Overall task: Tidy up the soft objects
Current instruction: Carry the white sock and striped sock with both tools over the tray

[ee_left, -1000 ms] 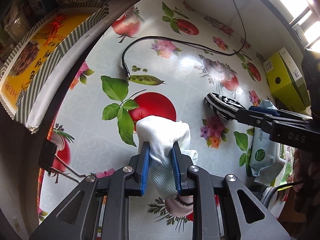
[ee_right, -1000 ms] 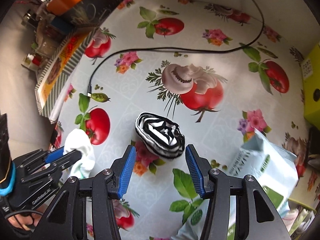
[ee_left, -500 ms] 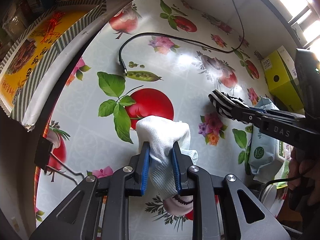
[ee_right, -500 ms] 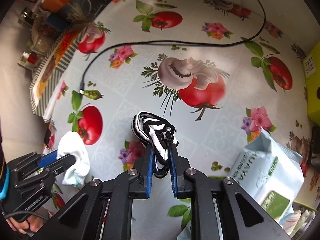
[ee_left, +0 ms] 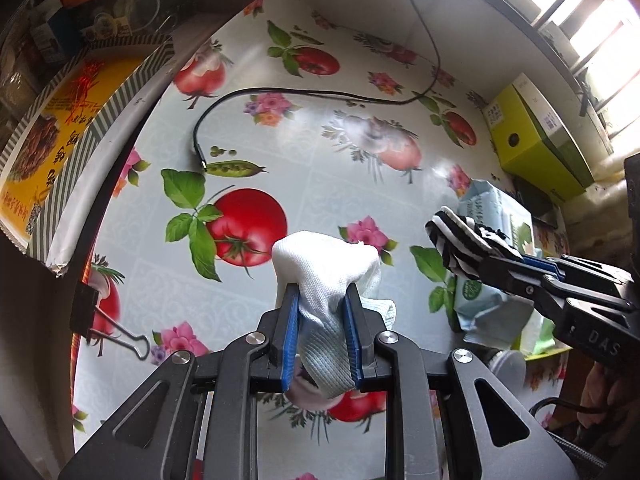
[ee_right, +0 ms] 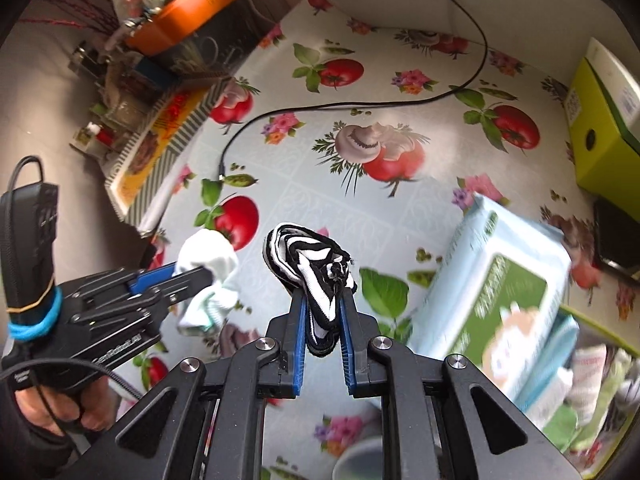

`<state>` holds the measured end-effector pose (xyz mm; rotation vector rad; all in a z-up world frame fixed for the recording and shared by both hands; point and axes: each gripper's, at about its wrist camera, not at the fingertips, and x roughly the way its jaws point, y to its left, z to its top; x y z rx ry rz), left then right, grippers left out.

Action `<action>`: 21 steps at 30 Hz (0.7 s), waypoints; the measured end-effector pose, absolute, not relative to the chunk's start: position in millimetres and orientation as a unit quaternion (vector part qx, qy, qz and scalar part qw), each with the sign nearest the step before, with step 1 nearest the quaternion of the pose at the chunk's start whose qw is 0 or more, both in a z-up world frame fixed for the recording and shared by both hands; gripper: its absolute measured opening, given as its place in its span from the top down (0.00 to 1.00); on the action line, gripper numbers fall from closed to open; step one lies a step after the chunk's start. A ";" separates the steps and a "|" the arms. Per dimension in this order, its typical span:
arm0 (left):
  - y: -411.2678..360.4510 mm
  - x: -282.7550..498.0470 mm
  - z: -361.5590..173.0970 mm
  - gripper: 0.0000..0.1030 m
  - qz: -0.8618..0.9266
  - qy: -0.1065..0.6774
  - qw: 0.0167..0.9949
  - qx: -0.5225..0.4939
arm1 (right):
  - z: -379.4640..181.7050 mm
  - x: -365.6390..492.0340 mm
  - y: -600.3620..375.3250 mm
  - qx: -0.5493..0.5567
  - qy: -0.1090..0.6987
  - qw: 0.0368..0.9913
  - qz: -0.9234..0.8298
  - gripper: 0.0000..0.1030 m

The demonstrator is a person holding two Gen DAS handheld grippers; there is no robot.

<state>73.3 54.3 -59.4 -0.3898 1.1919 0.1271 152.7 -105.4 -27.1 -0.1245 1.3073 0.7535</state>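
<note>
Worktop: a worktop [ee_left: 304, 152] under a glossy oilcloth printed with tomatoes, mushrooms and flowers; a window lies beyond its far edge. A black cable [ee_left: 320, 94] trails across it, and a yellow-green box [ee_left: 536, 140] stands at the far right.

Left wrist view, left gripper: my left gripper [ee_left: 320, 336] has its fingers clenched on a white sock bundle [ee_left: 326, 268]. The bundle bulges above the blue pads and hangs clear of the oilcloth. The grip looks unchanged from a second ago.

Left wrist view, right side: my right gripper [ee_left: 476, 256] enters from the right, carrying a black-and-white striped sock bundle [ee_left: 460, 236]. A second ago that bundle lay on the oilcloth; it now sits in front of a pale blue wipes pack [ee_left: 496, 208].

Left wrist view, edge: a black binder clip [ee_left: 100, 320] is fastened at the near left edge.

Right wrist view, right gripper: the fingers have just been closing and now pinch the striped bundle [ee_right: 312, 264] across its middle, with its lower end hanging between the pads. A second ago they stood apart on either side of it.

Right wrist view, left side: the left gripper [ee_right: 196, 276] holds the white bundle [ee_right: 208, 276], raised, just beside the striped one.

Right wrist view, surroundings: the wipes pack [ee_right: 504, 280] lies to the right, blurred; an orange bowl [ee_right: 188, 16] sits among clutter at the far left.

Assessment: both soft items are now secured and off the surface. I judge pick-up complete and placement outstanding; I cannot tell the destination.

Risk: the striped bundle is loosely rolled and may unravel in transit.
</note>
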 end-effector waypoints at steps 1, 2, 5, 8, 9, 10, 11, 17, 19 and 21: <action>50.3 71.8 -57.6 0.79 0.056 0.558 0.808 -0.178 | -23.8 148.8 -109.1 -0.054 0.591 0.729 0.342 0.86; 47.5 71.1 -56.5 0.79 0.054 0.559 0.809 -0.176 | -20.6 145.4 -113.4 -0.051 0.589 0.730 0.342 0.86; 37.1 68.6 -51.4 0.79 0.046 0.561 0.810 -0.165 | -10.2 135.4 -128.3 -0.039 0.583 0.738 0.337 0.86; 28.6 67.9 -47.1 0.79 0.040 0.562 0.812 -0.154 | -0.7 127.9 -144.1 -0.031 0.576 0.746 0.332 0.86; 25.4 68.2 -45.3 0.79 0.038 0.562 0.812 -0.150 | 2.6 125.3 -150.2 -0.027 0.574 0.750 0.328 0.86; 22.5 68.8 -44.0 0.79 0.037 0.562 0.813 -0.146 | 4.3 124.2 -154.3 -0.024 0.572 0.752 0.326 0.86; 19.2 69.4 -41.7 0.79 0.035 0.562 0.814 -0.141 | 6.8 122.4 -160.0 -0.019 0.570 0.755 0.323 0.86; 3.2 71.2 -26.6 0.79 0.019 0.556 0.821 -0.128 | 19.9 105.6 -185.6 0.000 0.559 0.769 0.310 0.86; -3.9 70.4 -21.0 0.79 0.011 0.553 0.823 -0.125 | 23.6 99.5 -191.9 0.005 0.555 0.773 0.306 0.86; -10.5 69.9 -16.3 0.79 0.002 0.551 0.825 -0.124 | 27.2 93.3 -199.1 0.012 0.552 0.776 0.304 0.86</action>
